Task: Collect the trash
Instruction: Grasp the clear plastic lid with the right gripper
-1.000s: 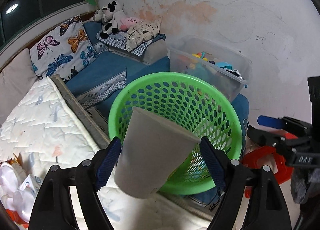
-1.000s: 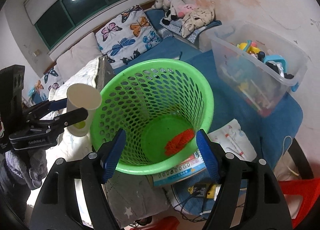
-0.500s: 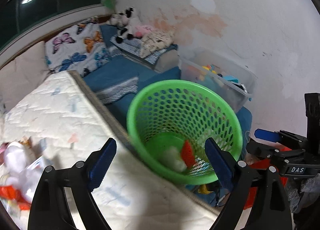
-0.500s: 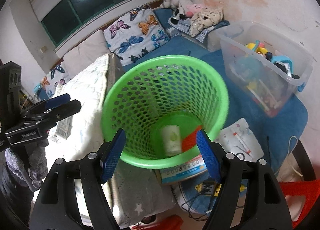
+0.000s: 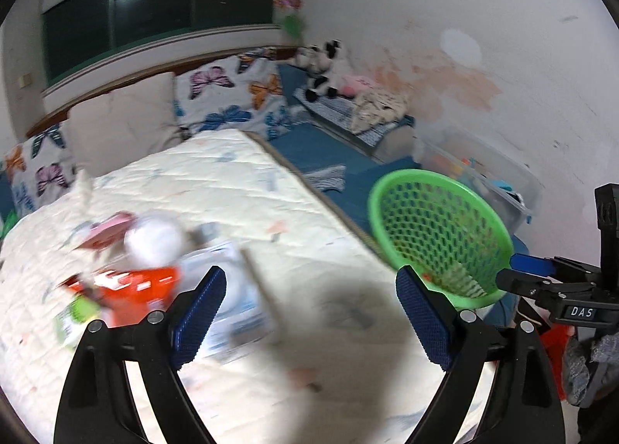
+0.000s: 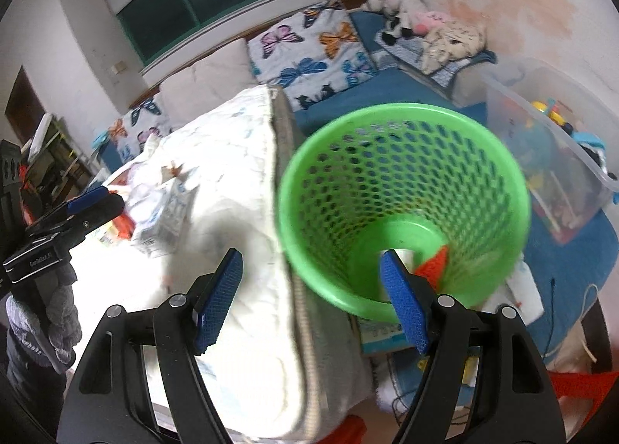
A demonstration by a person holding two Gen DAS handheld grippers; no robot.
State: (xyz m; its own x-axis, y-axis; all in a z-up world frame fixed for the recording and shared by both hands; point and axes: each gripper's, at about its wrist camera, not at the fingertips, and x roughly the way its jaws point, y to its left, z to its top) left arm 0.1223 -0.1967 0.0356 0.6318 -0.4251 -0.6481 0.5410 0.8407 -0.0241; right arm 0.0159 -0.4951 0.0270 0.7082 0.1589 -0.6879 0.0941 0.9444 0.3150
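Left view blurred: trash pile (image 5: 127, 270) on the mattress (image 5: 240, 188) hard to read, only an orange wrapper (image 5: 135, 289) and white lumps. Left tool (image 5: 309, 312) wide, jaws just opened further, nothing between. Right tool (image 6: 309, 301) fairly wide, empty, over the mattress edge beside the green basket (image 6: 499, 173). White cup (image 6: 406, 254) and orange scrap (image 6: 435, 264) on basket floor, partly behind right pad.
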